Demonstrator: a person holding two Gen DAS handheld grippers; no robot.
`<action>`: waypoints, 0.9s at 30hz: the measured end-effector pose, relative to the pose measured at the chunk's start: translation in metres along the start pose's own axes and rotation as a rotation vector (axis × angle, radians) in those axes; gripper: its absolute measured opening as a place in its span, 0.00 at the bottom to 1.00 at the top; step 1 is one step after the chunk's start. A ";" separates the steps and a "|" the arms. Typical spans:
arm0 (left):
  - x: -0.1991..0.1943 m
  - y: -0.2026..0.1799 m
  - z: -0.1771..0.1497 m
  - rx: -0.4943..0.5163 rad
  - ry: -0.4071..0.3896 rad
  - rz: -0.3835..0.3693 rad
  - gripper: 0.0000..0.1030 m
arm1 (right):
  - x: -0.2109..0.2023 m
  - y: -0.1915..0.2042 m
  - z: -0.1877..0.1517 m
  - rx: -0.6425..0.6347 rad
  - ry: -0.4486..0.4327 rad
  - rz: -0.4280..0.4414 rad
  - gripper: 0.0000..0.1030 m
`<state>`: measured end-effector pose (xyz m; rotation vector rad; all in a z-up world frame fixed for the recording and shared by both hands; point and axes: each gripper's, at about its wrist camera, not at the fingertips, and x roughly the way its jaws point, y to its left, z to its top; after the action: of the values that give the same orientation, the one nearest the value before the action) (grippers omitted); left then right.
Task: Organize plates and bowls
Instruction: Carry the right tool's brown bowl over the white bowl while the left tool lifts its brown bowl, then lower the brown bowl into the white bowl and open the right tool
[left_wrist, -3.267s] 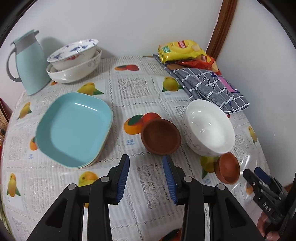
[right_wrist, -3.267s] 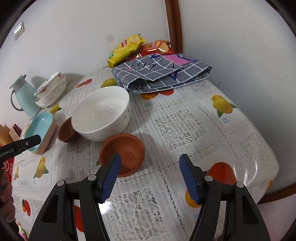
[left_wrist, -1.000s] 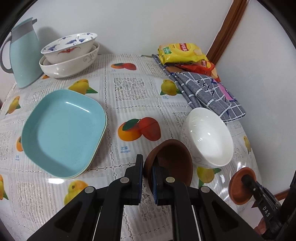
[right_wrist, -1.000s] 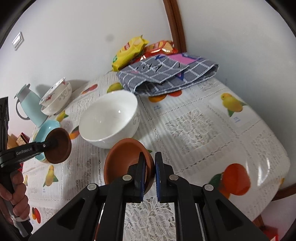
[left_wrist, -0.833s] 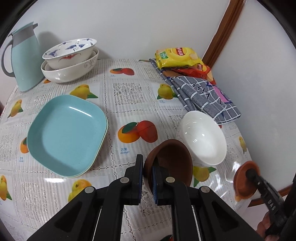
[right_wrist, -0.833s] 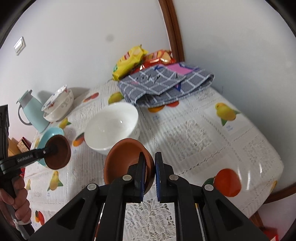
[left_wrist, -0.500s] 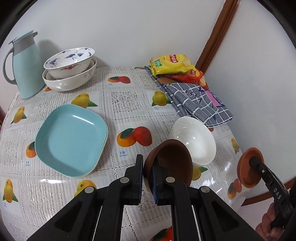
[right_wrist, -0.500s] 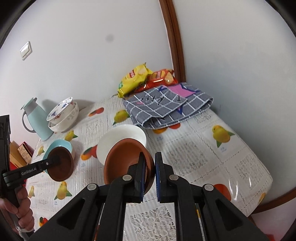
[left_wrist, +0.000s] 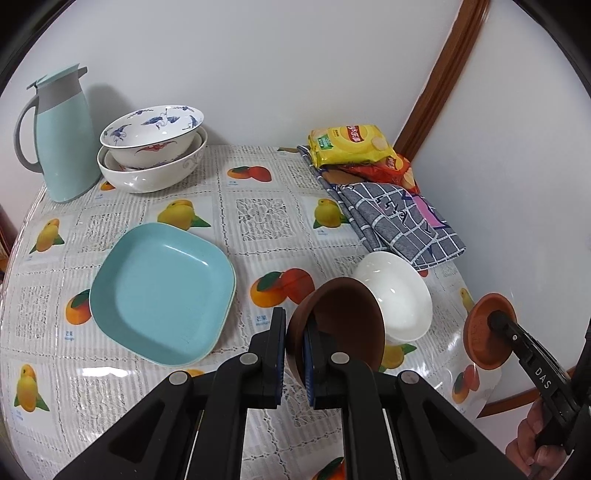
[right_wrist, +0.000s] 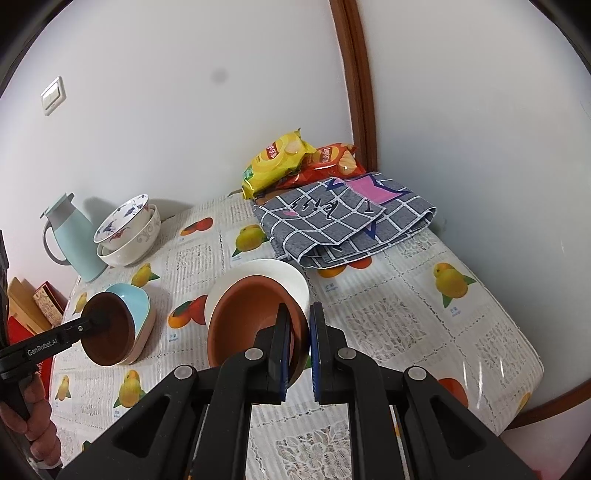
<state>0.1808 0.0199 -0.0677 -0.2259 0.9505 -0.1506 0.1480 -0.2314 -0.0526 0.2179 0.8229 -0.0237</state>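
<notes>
The left gripper (left_wrist: 294, 349) is clamped on the rim of a dark brown clay bowl (left_wrist: 343, 321), held tilted above the table (left_wrist: 258, 206) with its jaws nearly closed on the rim wall. The right gripper (right_wrist: 296, 343) is likewise clamped on the rim of an orange-brown clay bowl (right_wrist: 247, 314), also clear of the table and tilted. Below and between the two raised bowls, a white bowl (left_wrist: 400, 295) stands upright on the fruit-print tablecloth. A stack of light blue square plates (left_wrist: 162, 291) lies to its left. At the back left, a blue-patterned bowl (left_wrist: 151, 129) is nested in a wider cream bowl (left_wrist: 155, 171), beside a pale blue jug (left_wrist: 61, 133). At the back right, two crisp packets (left_wrist: 347, 142) rest by a folded grey checked cloth (left_wrist: 402, 221).
</notes>
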 end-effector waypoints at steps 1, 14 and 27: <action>0.002 0.002 0.001 -0.002 0.002 0.000 0.09 | 0.003 0.001 0.001 0.000 0.004 0.002 0.09; 0.030 0.025 0.023 -0.042 0.025 0.011 0.09 | 0.054 0.015 0.015 -0.025 0.056 0.015 0.09; 0.062 0.051 0.033 -0.108 0.054 0.001 0.09 | 0.111 0.027 0.019 -0.056 0.126 0.008 0.09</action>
<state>0.2450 0.0589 -0.1108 -0.3223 1.0134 -0.1053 0.2401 -0.2018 -0.1166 0.1707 0.9474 0.0207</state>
